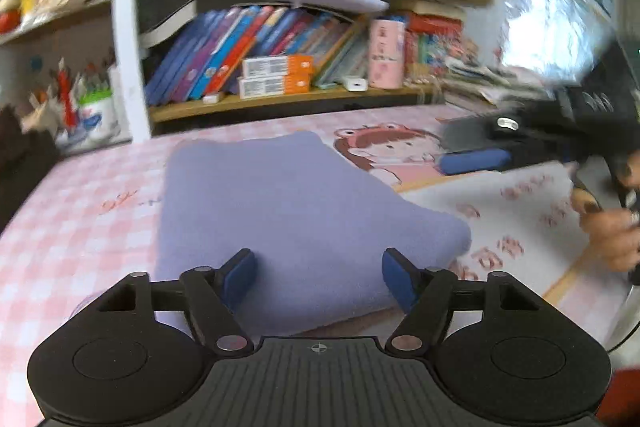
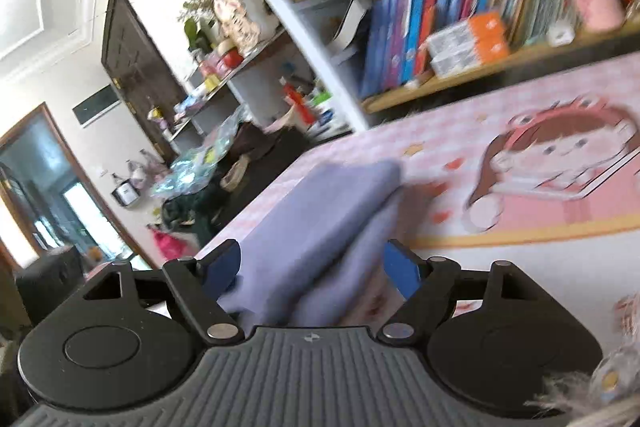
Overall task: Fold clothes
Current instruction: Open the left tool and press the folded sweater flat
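A folded lavender cloth [image 1: 288, 211] lies on the pink checked table cover [image 1: 72, 235]. My left gripper [image 1: 318, 277] hangs over its near edge with the blue pads wide apart and nothing pressed between them. In the right wrist view the same folded cloth [image 2: 320, 227] shows its stacked layers, seen tilted. My right gripper [image 2: 314, 273] stands open at the cloth's near end, pads off the fabric. The right gripper [image 1: 476, 159] also appears at the right of the left wrist view, blurred, with a person's hand [image 1: 612, 227] on it.
A bookshelf [image 1: 280, 99] with books, boxes and a pink cup runs along the table's far edge. A white post [image 1: 128, 39] stands at the back left beside a pencil pot [image 1: 92, 107]. A cartoon girl print [image 2: 560, 163] covers the table's right part. Clutter and a doorway lie beyond the table's left edge.
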